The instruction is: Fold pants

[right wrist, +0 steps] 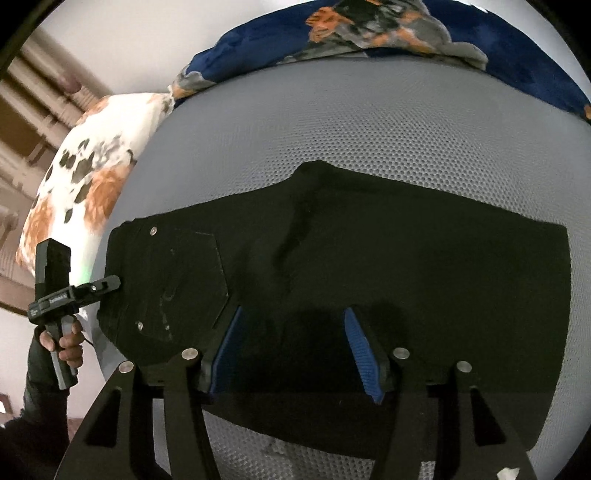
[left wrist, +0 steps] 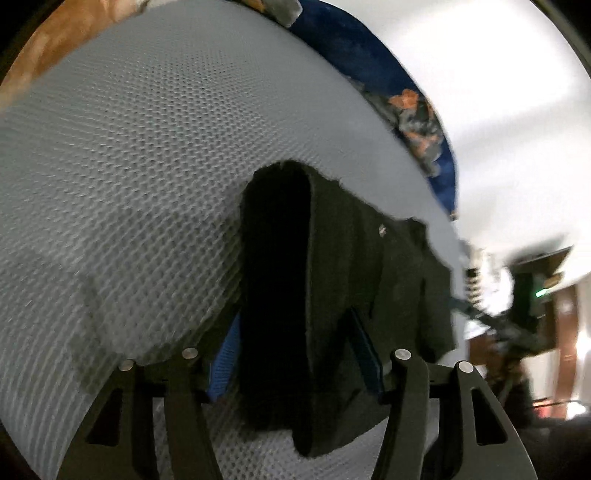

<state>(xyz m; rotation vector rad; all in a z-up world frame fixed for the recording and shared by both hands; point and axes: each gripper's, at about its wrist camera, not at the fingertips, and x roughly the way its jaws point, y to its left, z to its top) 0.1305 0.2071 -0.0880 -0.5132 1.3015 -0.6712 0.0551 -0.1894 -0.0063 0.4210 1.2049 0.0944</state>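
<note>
the black pants (right wrist: 369, 280) lie on the grey mesh mattress (right wrist: 369, 129), near its front edge, and already form a compact, roughly rectangular stack – legs doubled over, a back pocket with rivets facing up at the left end. judged from this shape, at least one fold is done; a final fold to shorten the stack appears to remain.

the right gripper (right wrist: 295, 350) hovers over the front edge of the stack. its jaws stand apart, blue pads clear of the cloth, nothing clamped.

the left gripper (left wrist: 295, 354) is at the left end of the stack, seen from the side in the right wrist view, held by a hand (right wrist: 62, 343). in the left wrist view a thick folded edge of the pants (left wrist: 314, 295) sits between its parted jaws – whether the pads press on it cannot be told, since the frame is blurred.

a floral pillow (right wrist: 85, 177) and a blue blanket (right wrist: 369, 33) lie at the far corners, well apart from the pants.
</note>
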